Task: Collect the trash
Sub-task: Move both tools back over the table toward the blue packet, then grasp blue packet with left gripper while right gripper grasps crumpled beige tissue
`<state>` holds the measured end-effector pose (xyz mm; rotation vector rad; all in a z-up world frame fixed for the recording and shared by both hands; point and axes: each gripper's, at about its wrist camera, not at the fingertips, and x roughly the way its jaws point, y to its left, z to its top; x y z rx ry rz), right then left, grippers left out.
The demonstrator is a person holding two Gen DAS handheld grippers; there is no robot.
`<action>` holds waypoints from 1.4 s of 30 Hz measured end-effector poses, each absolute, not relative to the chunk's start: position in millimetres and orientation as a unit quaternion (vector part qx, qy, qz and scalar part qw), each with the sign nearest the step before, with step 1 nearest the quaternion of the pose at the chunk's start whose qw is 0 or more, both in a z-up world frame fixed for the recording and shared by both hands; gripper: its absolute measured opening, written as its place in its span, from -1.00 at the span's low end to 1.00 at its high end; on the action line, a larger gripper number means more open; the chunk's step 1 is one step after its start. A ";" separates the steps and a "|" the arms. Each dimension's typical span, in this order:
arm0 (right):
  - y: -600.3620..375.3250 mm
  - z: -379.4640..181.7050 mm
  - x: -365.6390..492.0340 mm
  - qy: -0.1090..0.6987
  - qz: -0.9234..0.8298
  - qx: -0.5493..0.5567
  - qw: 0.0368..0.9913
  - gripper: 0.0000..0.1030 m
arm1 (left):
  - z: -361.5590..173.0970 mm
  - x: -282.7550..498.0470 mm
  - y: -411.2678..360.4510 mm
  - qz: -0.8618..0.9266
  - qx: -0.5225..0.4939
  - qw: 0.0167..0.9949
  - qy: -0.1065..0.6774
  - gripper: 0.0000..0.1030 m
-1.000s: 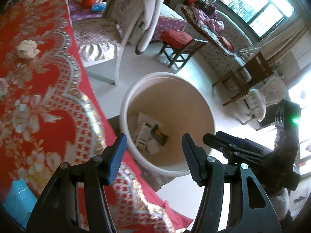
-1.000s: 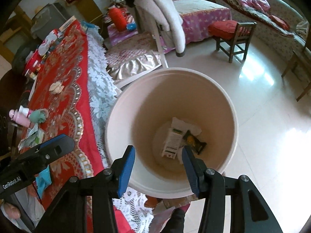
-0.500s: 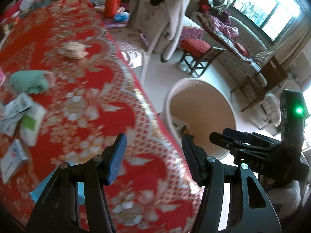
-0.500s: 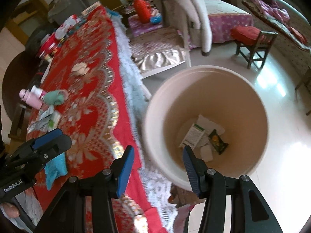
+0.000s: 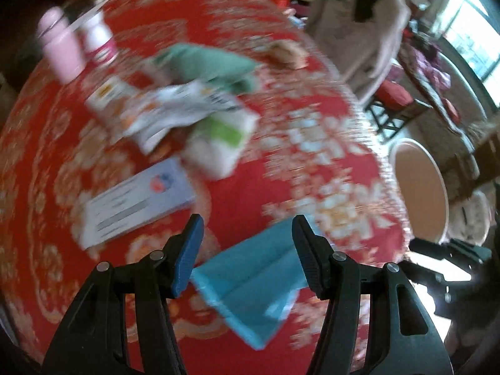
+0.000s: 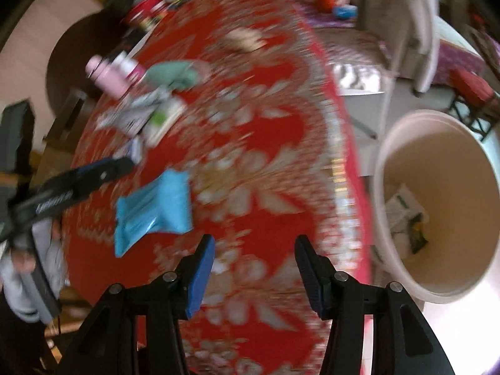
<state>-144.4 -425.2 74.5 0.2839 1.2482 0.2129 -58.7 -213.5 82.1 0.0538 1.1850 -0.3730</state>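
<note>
Both grippers over the red tablecloth, nothing held.

Left gripper (image 5: 247,251) is partly open, empty, directly above a blue packet (image 5: 250,284) on the red tablecloth (image 5: 281,72). Right gripper (image 6: 254,267) is partly open, empty, over bare cloth beside that packet. Further litter, blurred, lies beyond the packet. The bin (image 6: 443,162) stands off the cloth's edge.

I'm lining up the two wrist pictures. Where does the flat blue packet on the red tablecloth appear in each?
Left wrist: flat blue packet lies bottom centre, seen between the left tongs.
Right wrist: it lies left of centre, above the right tongs.
Shared landmark: the cream round bin, at the right edge in both.
</note>
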 end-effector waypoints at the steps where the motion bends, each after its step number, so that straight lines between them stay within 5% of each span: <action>1: -417.2 72.8 -143.7 0.585 0.106 0.125 0.795 -0.01 | 78.6 -58.6 -207.5 -0.170 0.021 0.812 0.558 0.11; 14: -349.8 50.9 -109.4 0.596 0.113 0.000 0.795 0.00 | 47.8 -78.5 -178.0 -0.190 -0.031 0.764 0.616 0.11; 24: -381.0 57.8 -56.3 0.571 0.091 0.085 0.811 0.00 | 72.4 -84.2 -161.9 -0.218 -0.083 0.769 0.595 0.11; 28: -401.8 60.6 -60.3 0.570 0.085 0.104 0.811 0.22 | 78.8 -82.8 -170.7 -0.236 -0.112 0.768 0.584 0.14; 42: -440.3 65.6 -46.6 0.567 0.086 0.136 0.808 0.29 | 43.6 -81.0 -226.4 -0.187 -0.015 0.784 0.591 0.25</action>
